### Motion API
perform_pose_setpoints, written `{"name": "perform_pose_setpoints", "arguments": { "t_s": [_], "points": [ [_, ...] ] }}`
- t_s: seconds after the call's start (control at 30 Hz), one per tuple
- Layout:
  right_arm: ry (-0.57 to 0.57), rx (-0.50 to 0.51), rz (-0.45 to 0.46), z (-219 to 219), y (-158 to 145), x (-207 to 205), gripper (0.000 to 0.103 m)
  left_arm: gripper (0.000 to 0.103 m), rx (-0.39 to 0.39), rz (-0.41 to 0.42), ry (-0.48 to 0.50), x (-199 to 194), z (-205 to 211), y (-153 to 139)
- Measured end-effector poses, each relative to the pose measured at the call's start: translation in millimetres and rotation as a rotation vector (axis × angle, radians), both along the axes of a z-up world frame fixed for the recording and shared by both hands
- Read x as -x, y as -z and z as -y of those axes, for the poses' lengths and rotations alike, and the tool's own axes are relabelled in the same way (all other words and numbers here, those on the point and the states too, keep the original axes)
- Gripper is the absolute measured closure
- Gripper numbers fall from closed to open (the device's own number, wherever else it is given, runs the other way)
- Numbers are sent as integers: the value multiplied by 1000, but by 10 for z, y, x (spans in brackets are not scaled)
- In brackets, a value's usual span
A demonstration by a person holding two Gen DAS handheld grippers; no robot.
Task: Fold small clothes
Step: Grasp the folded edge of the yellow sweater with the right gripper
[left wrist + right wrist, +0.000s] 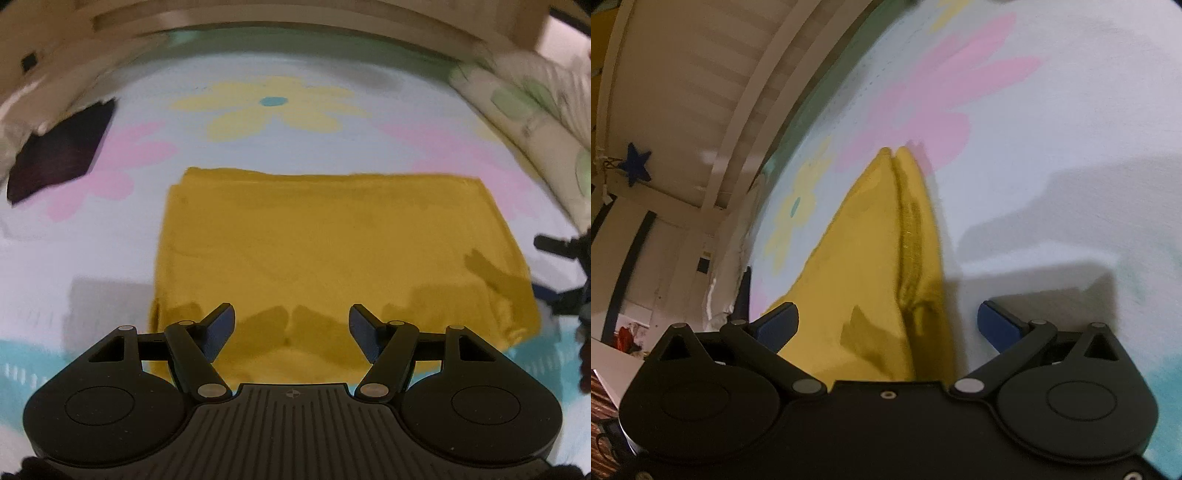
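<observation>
Yellow garment (pixel 332 254) lying centre frame on flowered sheet (pixel 332 147), already folded into neat rectangle. Left gripper (pixel 291 325) hovering at its lower edge, jaws wide, gripping nothing. Right gripper (pixel 886 321) straddling doubled edge, jaws wide, pads not pressing. Further fold possibly remaining.

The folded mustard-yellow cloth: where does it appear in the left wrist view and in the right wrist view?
Left wrist view: the folded mustard-yellow cloth fills the centre as a wide rectangle, beyond the open tool.
Right wrist view: it is seen edge-on, a narrow wedge running from bottom centre up to the middle.
Shared landmark: the yellow flower with a teal centre printed on the sheet.
</observation>
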State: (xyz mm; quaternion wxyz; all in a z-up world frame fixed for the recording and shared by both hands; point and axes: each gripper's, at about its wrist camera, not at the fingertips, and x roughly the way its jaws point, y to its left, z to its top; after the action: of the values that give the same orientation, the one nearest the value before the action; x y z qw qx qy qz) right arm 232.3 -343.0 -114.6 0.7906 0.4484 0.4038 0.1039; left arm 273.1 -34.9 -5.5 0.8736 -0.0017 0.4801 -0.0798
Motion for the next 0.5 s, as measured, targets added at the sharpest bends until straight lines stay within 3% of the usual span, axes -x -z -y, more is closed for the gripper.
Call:
{"name": "perform_pose_setpoints", "arguments": {
  "t_s": [0.13,0.43,0.5],
  "points": [
    [-44,-6,29,-47,27,-162,0,36,34,-32,-52,-83,-209,78],
    [-127,42,67,-207,-13,-413,0,36,26,-97,-112,-255,-478,242],
    [-140,76,64,-247,-44,-417,10,36,26,-105,-126,-266,-525,258]
  ]
}}
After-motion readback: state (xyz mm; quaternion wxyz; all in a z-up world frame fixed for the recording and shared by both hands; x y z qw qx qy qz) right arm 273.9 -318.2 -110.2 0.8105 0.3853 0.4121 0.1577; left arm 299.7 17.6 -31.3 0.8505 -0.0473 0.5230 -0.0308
